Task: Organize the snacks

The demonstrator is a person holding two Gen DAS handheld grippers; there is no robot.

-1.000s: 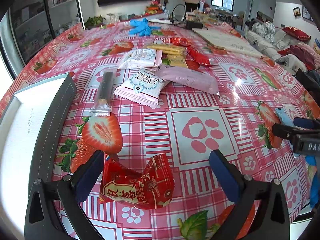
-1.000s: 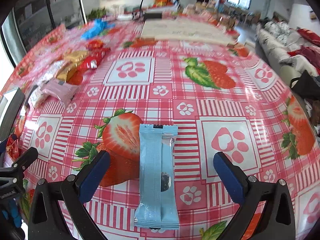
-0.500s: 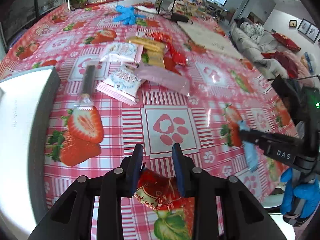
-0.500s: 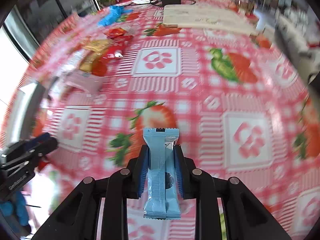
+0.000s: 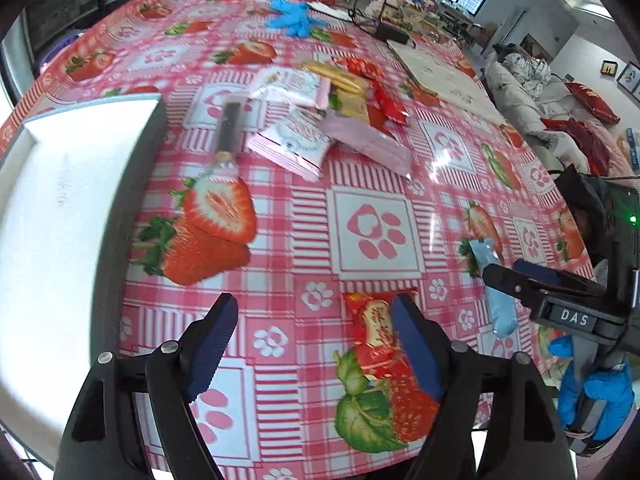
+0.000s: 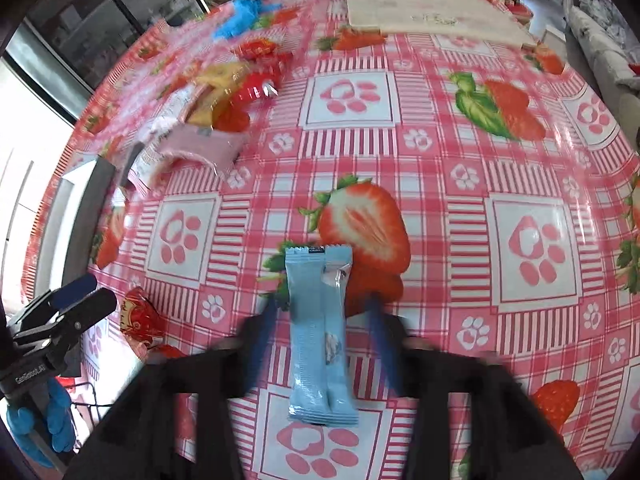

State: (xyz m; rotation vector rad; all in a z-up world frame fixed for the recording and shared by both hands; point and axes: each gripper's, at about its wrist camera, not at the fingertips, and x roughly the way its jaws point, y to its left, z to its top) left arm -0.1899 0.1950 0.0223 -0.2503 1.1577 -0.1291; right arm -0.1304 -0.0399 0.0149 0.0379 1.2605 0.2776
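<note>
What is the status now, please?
Left tool open, red pack lies at its right finger. Right tool open around blue pack on the table. Tray to the left, path unblocked.

a red snack packet [image 5: 376,322] lies flat at lower centre of the left view. a long light-blue wrapper [image 6: 320,334] lies lengthwise at lower centre of the right view. more packets [image 5: 320,120] cluster at upper centre.

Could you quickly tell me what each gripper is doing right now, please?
Left gripper: open, red snack packet lying loose beside its right finger.
Right gripper: open, blue snack packet between its fingers.
</note>
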